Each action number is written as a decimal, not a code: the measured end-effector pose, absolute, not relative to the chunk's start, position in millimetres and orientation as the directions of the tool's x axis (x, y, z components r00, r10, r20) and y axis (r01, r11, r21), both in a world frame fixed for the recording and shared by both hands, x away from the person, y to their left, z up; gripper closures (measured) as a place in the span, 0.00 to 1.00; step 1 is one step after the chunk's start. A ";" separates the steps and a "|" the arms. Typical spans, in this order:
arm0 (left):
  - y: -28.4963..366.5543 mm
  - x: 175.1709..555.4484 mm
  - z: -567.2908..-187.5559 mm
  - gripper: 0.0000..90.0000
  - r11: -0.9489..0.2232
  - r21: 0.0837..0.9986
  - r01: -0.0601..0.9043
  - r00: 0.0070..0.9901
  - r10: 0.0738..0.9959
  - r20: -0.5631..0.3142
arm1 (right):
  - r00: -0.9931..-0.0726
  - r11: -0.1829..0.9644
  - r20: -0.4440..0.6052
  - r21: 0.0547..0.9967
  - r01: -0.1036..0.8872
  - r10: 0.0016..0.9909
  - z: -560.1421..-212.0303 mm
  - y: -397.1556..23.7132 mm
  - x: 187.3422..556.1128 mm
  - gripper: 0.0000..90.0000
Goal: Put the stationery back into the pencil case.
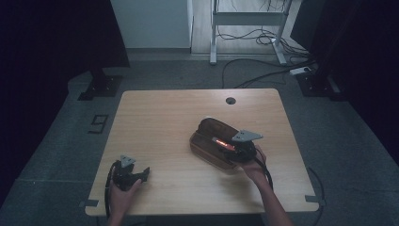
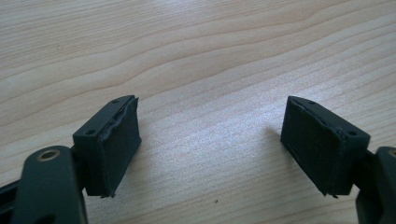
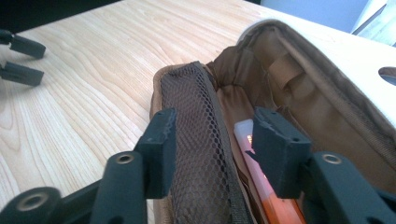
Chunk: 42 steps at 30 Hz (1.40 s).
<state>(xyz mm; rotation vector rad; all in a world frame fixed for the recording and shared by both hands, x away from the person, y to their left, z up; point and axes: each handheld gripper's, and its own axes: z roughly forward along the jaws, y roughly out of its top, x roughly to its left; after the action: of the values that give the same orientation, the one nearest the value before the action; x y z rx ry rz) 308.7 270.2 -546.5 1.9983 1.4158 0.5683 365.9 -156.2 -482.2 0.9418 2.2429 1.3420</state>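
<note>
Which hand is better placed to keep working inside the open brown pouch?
Right: the right gripper is already at the pouch, jaws straddling its mesh divider beside the orange pen. The left gripper sits far away.

The right tongs [image 3: 212, 149] reach over an open brown pouch [image 3: 299, 93] that lies on the pale wooden worktop [image 3: 84, 84]. Their jaws stand apart: one sits outside a brown mesh panel [image 3: 196, 140] at the pouch's near wall, the other inside the pouch, so the mesh runs up between them without either pad clearly pressing on it. Just beside the inner jaw lies an orange pen-like thing with a pale end [image 3: 268, 191], partly hidden behind that jaw. A fabric loop [image 3: 287, 67] is sewn into the lining. Far off at the upper left the left tongs [image 3: 18, 58] rest, jaws apart.
</note>
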 end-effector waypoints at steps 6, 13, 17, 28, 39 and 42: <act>270.2 308.7 -546.5 0.22 -0.236 0.697 0.677 0.334 0.943 -0.005 | -0.713 0.290 0.071 0.882 0.371 0.697 -479.6 -160.7 364.2 0.46; 270.3 308.7 -546.5 0.22 -0.236 0.697 0.678 0.334 0.943 -0.006 | -0.695 0.243 0.073 0.906 0.346 0.716 -476.2 -171.0 353.9 0.44; 270.2 308.7 -546.5 0.22 -0.236 0.697 0.677 0.334 0.943 -0.005 | -0.689 0.230 0.074 0.912 0.339 0.721 -476.2 -178.4 348.2 0.43; 270.2 308.7 -546.5 0.22 -0.236 0.697 0.677 0.334 0.943 -0.005 | -0.638 0.192 0.084 0.917 0.350 0.765 -487.4 -216.6 330.3 0.43; 270.3 308.6 -546.4 0.22 -0.236 0.696 0.678 0.334 0.942 -0.006 | -0.545 0.168 0.104 0.889 0.427 0.832 -517.4 -259.6 323.5 0.41; 270.2 308.6 -546.5 0.22 -0.236 0.697 0.677 0.334 0.943 -0.005 | -0.515 0.149 0.121 0.879 0.453 0.849 -523.5 -266.4 327.4 0.41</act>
<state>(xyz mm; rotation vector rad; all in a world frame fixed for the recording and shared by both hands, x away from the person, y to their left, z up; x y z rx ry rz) 308.6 270.2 -546.5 1.9984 1.4158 0.5686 327.4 -266.4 -523.5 1.2426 2.0288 1.3231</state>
